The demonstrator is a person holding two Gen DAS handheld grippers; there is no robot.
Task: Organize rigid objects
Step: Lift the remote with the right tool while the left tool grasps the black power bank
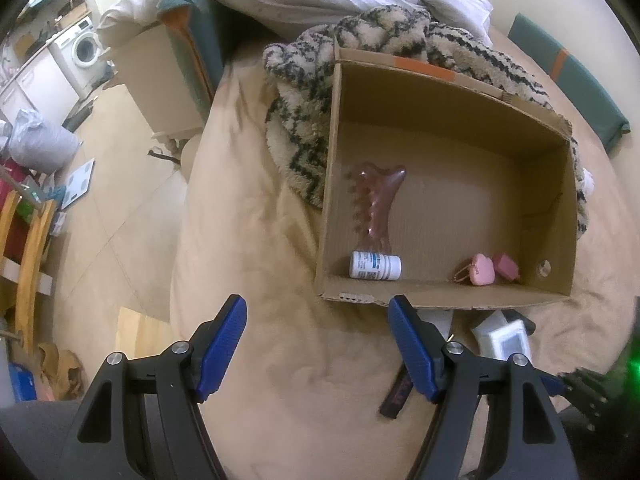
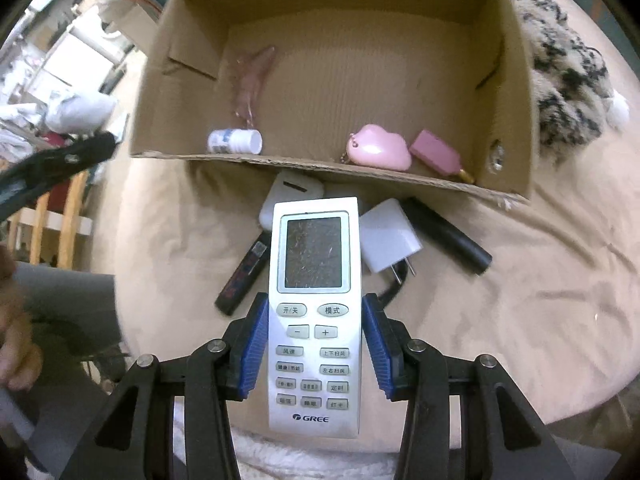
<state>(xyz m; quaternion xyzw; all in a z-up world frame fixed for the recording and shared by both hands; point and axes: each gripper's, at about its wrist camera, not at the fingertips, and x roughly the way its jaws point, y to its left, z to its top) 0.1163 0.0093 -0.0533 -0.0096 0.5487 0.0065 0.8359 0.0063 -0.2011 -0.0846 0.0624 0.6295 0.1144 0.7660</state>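
While the right hand-held gripper (image 2: pixel 315 350) occupies the lower centre of the right wrist view, its blue pads (image 2: pixel 253 350) press on both long edges of a white remote control (image 2: pixel 314 312), which it grasps with the screen end pointing up the frame. No earlier picture is supplied. The remote control hangs above a beige bed (image 2: pixel 520 280) and overlaps several items lying there: a white case (image 2: pixel 286 194) at its top edge, a white charger plug (image 2: pixel 388 240) just to its right, a black cylinder (image 2: pixel 448 236) further right, and a dark flat stick (image 2: pixel 242 276) to its left.

A cardboard box (image 2: pixel 516 80) fills the upper part of that view, open at the top. Inside, along its near wall, lie a white pill bottle (image 2: pixel 234 142) on its side, a pink cloud-shaped charm (image 2: pixel 380 146) and a pink block (image 2: pixel 434 152). A translucent pink comb (image 2: pixel 252 80) lies behind the bottle.

The left hand-held gripper (image 1: pixel 318 340) sits at the bottom of the left wrist view, released, with nothing between its pads, over bare bedding. The box (image 1: pixel 568 200) stands in the centre right of that frame, showing the same bottle (image 1: pixel 374 266), comb (image 1: pixel 374 204) and charm (image 1: pixel 482 268). A patterned fleece blanket (image 1: pixel 304 120) lies against the box's far and left sides.
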